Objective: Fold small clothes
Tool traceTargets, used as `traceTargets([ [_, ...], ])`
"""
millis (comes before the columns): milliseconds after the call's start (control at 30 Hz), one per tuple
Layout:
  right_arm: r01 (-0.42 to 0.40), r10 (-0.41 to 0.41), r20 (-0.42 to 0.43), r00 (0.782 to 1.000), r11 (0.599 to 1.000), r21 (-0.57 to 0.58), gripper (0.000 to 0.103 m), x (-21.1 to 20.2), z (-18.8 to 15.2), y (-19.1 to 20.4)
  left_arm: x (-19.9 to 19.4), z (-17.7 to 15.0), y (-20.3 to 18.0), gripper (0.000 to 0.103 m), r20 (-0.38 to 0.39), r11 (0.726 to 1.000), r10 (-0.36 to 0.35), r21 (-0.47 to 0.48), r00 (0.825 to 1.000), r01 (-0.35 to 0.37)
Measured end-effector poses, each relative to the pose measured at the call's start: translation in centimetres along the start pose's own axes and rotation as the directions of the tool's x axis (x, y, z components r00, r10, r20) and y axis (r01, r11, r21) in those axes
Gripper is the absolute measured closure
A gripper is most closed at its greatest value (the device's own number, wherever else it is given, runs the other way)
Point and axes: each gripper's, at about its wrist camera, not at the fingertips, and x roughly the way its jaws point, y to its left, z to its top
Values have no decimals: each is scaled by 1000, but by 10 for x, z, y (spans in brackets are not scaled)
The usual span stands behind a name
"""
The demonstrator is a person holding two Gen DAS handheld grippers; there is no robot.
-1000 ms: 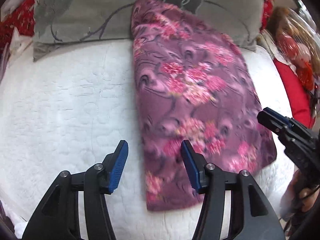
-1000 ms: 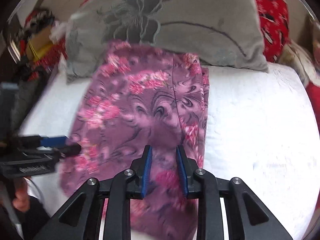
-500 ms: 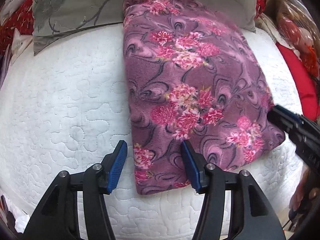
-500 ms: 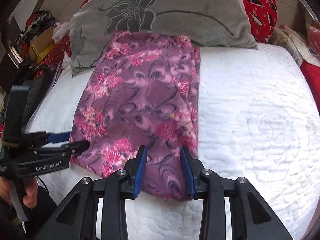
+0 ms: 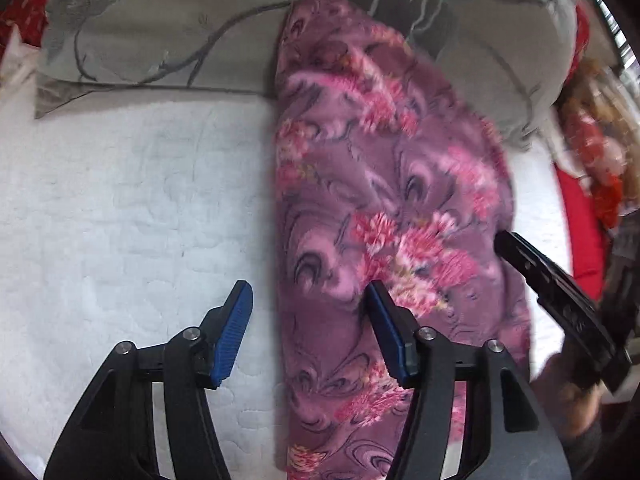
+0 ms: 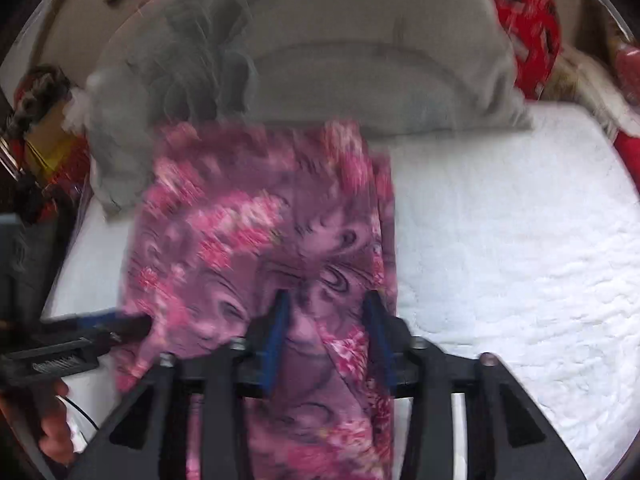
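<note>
1. Garment (image 5: 384, 208): purple floral fleece, lay on white quilt (image 5: 120, 200), far end against grey pillow (image 5: 160, 20).
2. Left gripper (image 5: 308, 320) opening, astride its left edge, nothing pinched.
3. Right gripper (image 6: 326, 336) opening above cloth, grip unseen.
4. Likely soft, light, floppy; take near corners.

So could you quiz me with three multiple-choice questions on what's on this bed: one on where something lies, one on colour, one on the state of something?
1. Where does the far end of the purple flowered garment rest?
A. against the grey pillow
B. on the floor
C. in a basket

2. What colour are the pads of the left gripper?
A. yellow
B. blue
C. white

3. How does the garment lie on the white quilt?
A. crumpled in a ball
B. hanging from a hook
C. folded into a long flat strip

Answers: 1 A, its top edge overlaps the pillow. 2 B, both ribbed pads are blue. 3 C, it lies flat with straight edges.
</note>
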Motion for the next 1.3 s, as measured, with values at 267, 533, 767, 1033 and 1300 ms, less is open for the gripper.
traceTargets([
  [267,-37,35,19,999,989,142,58,22,57,-15,3,51,20,44,33,990,-83,-108,996,86],
  [533,16,-20,13,1000,971,239,98,47,54,-40,30,71,31,33,31,987,-70,-140,997,73],
  [767,-153,143,129,981,986,69,83,-7,30,-11,-6,38,39,33,91,971,-157,-168,983,171],
  [1033,34,-31,24,999,993,-109,72,4,4,18,-4,12,13,34,51,998,-55,-38,997,57],
  [1300,-149,153,11,988,944,296,49,0,-14,-63,3,6,41,34,10,941,-252,-229,968,248],
])
